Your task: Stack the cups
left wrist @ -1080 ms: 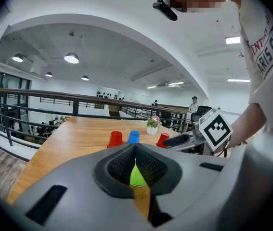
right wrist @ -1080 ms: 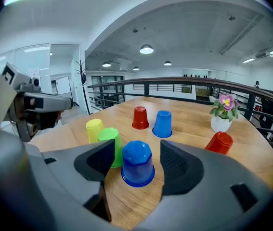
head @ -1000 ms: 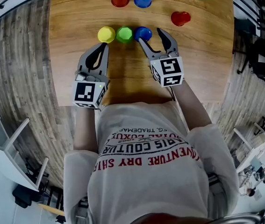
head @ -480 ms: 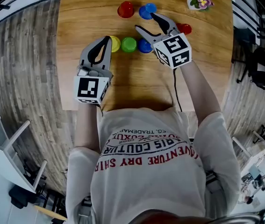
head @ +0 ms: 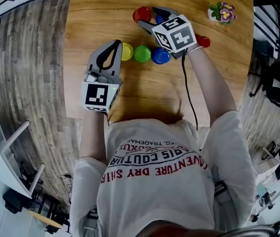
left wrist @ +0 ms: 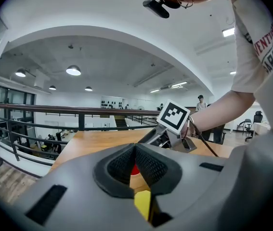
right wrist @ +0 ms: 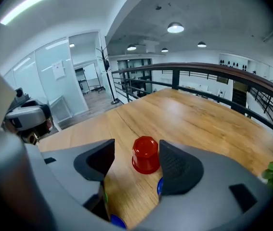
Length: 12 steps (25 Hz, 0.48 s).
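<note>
hand-held gripper on right (right wrist: 136, 149) released — red cup (right wrist: 146, 160) just ahead, left hand-held gripper (left wrist: 135, 150) clenched

wooden table (head: 130, 90) — cup row (head: 142, 54) | far red cup (head: 141, 14) | flower pot (head: 222, 12)

Head view: overhead, looks steeply down on the table (head: 130, 93) from a middling distance. Left gripper view: low at the near side, level, faces across the table. Right gripper view: close over the tabletop, angled down. All three share the red cup (head: 140, 14) (left wrist: 134, 170) (right wrist: 146, 154).
</note>
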### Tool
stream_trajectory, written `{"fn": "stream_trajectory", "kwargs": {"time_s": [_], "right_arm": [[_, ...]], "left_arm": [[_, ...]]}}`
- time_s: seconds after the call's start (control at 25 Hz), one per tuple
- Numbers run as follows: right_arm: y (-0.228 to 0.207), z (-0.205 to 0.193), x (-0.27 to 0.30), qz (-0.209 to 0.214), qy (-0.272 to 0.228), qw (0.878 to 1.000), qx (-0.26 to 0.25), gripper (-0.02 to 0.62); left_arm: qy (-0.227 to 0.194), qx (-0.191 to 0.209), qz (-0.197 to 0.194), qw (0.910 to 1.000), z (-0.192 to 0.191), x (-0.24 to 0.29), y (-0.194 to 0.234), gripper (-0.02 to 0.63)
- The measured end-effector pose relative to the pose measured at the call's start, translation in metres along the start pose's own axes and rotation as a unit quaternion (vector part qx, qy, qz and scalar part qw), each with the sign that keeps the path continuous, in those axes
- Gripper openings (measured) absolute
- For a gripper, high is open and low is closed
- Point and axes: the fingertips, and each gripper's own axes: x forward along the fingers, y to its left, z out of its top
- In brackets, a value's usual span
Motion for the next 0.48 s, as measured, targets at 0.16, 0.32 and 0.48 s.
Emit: {"fn": "stream_trajectory", "kwargs": {"time_s": [0.16, 0.32, 0.48], "right_arm": [[-0.007, -0.003, 0.018, -0.017, 0.044, 0.999, -0.013, 0.295], [-0.01, -0.009, 0.029, -0.027, 0.092, 0.995, -0.025, 0.293], [-0.014, -0.016, 0.037, -0.045, 0.137, 0.989, -0.025, 0.29]], "left_arm": [[0.0, 0.0, -0.001, 1.0, 0.0, 0.004, 0.005, 0.017], [-0.002, 0.0, -0.002, 1.0, 0.0, 0.007, 0.011, 0.017], [-0.002, -0.004, -0.004, 1.0, -0.003, 0.008, 0.016, 0.017]]}}
